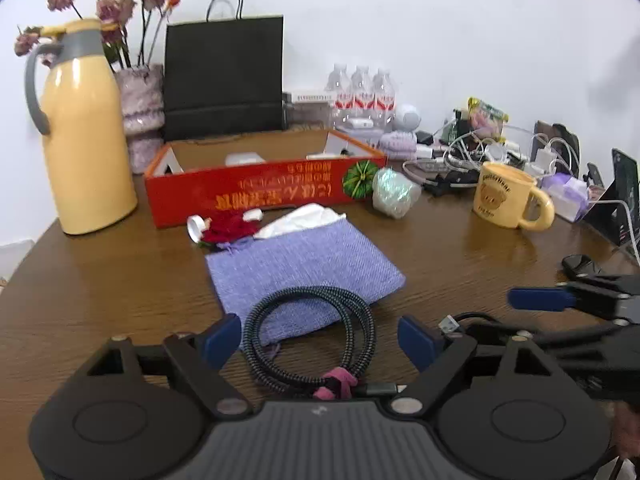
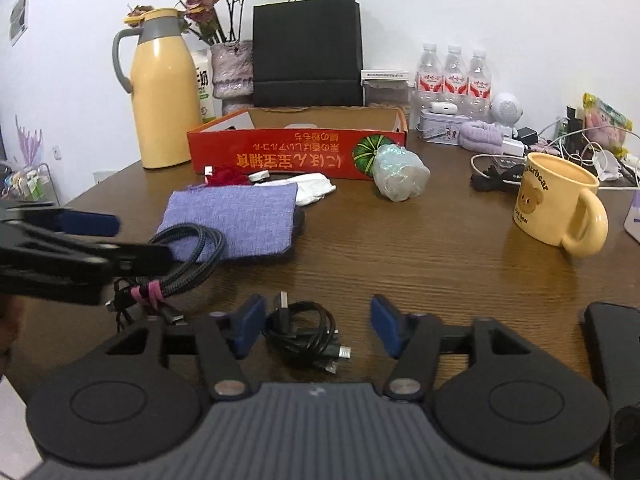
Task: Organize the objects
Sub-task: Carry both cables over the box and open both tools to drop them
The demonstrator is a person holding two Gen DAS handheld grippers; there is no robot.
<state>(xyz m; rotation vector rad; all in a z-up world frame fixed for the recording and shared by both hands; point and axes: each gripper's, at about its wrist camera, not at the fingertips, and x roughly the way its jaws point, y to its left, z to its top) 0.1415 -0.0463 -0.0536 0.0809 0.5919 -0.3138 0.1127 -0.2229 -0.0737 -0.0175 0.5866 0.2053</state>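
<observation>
Two coiled cables lie on the wooden table [image 2: 420, 248], one between the jaws of each gripper, and neither is gripped. Left gripper [image 1: 320, 340]: jaws stand wide, with the braided cable [image 1: 310, 334] between them, its pink tie [image 1: 335, 385] nearest the camera; the blue pads do not press on it. Part of this coil rests on the near corner of the purple fabric pouch [image 1: 304, 264]. Right gripper [image 2: 318, 326]: jaws stand moderately wide, with the thin black USB cable [image 2: 306, 334] lying loose on the table between them, clear of both pads. Progress appears early to middle. The red cardboard box [image 2: 296, 154], the likely collection point, sits well beyond the pouch and already holds some white items that cannot be identified. Items not yet sorted, as far as the views show: both cables, the pouch, the white tissue [image 2: 314, 190] and small red and white pieces just in front of the box, the crumpled plastic wrap [image 2: 400, 174] touching the box's right end, and the yellow bear mug [image 2: 560, 208] on the right side of the table. Chargers and cords [image 1: 480, 152] remain tangled at the back right. Whether the cables belong in the pouch or in the box cannot be determined.
</observation>
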